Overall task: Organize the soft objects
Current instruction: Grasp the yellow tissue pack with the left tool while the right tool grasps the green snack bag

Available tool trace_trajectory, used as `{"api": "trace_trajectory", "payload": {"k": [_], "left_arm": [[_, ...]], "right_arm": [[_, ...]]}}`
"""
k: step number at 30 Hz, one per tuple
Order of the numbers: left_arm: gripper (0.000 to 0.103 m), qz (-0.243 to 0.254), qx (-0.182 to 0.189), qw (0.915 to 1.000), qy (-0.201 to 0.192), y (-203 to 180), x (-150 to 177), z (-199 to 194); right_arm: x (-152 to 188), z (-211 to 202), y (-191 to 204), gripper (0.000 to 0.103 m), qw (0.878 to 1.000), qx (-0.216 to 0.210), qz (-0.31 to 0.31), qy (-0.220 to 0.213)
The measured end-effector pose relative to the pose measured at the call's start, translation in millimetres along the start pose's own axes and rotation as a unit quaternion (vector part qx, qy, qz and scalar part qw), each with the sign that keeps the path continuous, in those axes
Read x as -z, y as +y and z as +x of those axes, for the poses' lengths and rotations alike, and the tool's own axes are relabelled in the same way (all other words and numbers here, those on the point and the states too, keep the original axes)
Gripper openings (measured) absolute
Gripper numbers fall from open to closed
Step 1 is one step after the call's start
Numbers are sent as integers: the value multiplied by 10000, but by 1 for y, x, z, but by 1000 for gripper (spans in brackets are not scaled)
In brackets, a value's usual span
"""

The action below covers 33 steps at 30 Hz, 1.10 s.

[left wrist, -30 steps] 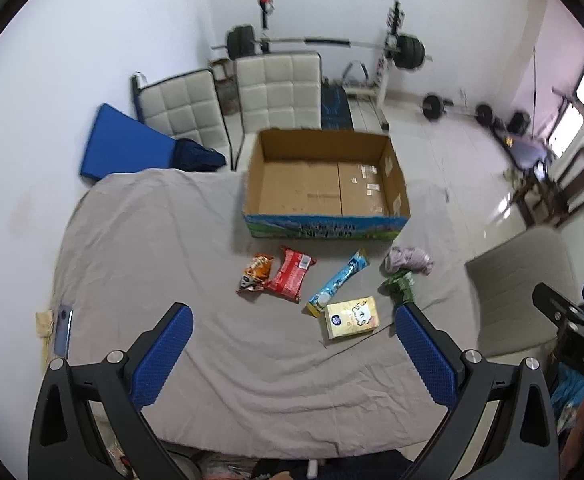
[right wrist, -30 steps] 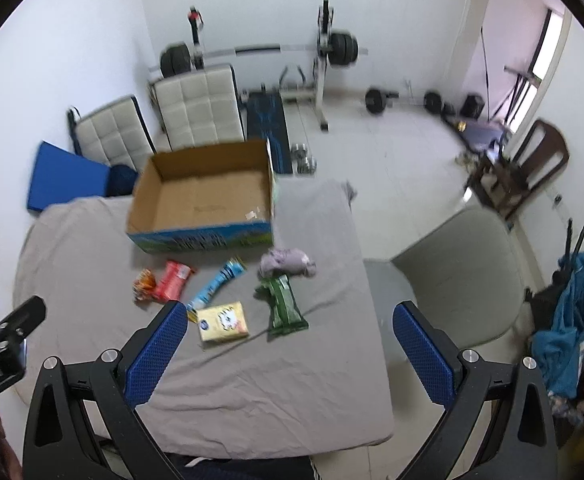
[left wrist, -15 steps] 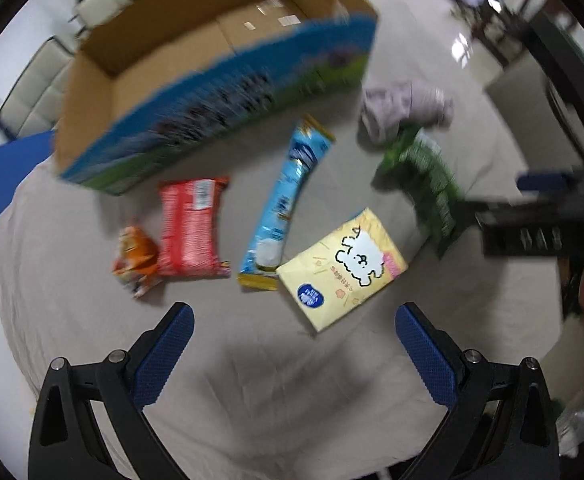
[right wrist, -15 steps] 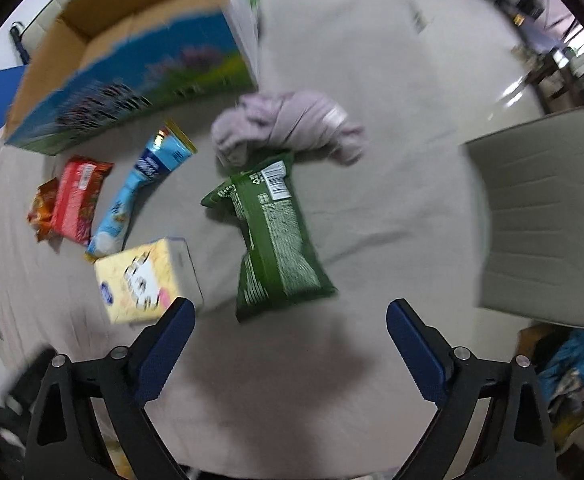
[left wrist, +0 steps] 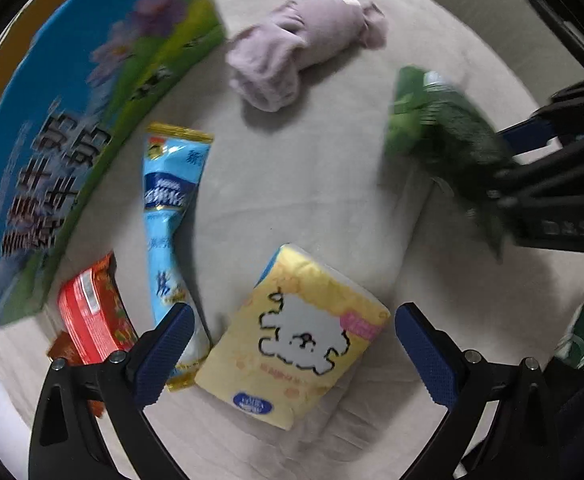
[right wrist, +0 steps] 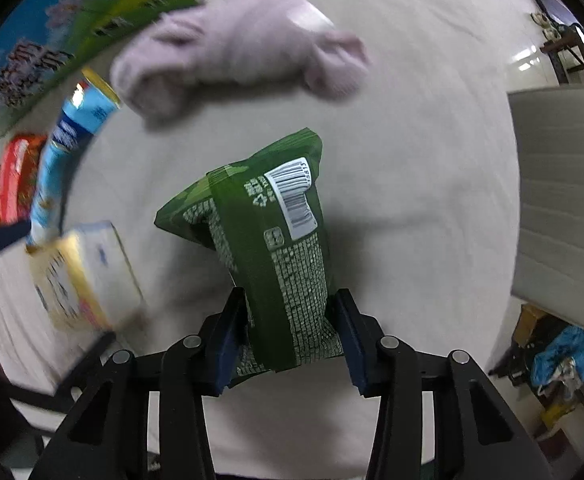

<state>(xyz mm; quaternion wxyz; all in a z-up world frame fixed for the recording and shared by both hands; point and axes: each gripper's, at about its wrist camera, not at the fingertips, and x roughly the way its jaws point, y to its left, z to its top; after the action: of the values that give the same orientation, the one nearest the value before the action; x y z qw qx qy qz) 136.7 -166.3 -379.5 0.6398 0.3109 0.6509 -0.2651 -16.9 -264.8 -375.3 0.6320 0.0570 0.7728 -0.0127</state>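
My right gripper is shut on the lower end of a green snack bag, which also shows in the left wrist view. My left gripper is open, its fingers either side of a yellow tissue pack lying on the grey sheet; that pack also shows in the right wrist view. A lilac cloth bundle lies beyond. A long light-blue packet, a red packet and an orange packet lie at the left.
The cardboard box with a blue-green printed side stands at the upper left, close to the packets. A grey padded seat is off the bed's right edge. Clutter lies on the floor at the lower right.
Both grippers dropped close to the sheet. The right one closed on the green bag, which was lying flat before. The left one moved over the yellow tissue pack.
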Motion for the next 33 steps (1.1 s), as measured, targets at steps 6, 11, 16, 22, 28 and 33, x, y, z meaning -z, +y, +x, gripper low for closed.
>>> {"api": "trace_trajectory", "payload": {"k": [6, 11, 16, 22, 28, 33], "left_arm": [[81, -193, 141, 9996, 135, -1, 7, 2], [80, -959, 505, 9940, 158, 33, 31, -6], [80, -2324, 698, 9690, 464, 71, 54, 4], [80, -3924, 1683, 9027, 527, 133, 95, 3], [80, -2745, 941, 9531, 862, 104, 112, 7], [61, -3369, 1126, 9318, 748, 101, 141, 2]], "right_arm": [[13, 13, -2, 49, 9999, 87, -101, 9], [14, -8, -5, 48, 10000, 9, -90, 2], [12, -15, 2, 49, 9998, -197, 15, -14], [13, -17, 9, 68, 9995, -298, -64, -4], [12, -12, 12, 66, 9999, -106, -117, 48], [20, -9, 24, 46, 9991, -354, 15, 212]]}}
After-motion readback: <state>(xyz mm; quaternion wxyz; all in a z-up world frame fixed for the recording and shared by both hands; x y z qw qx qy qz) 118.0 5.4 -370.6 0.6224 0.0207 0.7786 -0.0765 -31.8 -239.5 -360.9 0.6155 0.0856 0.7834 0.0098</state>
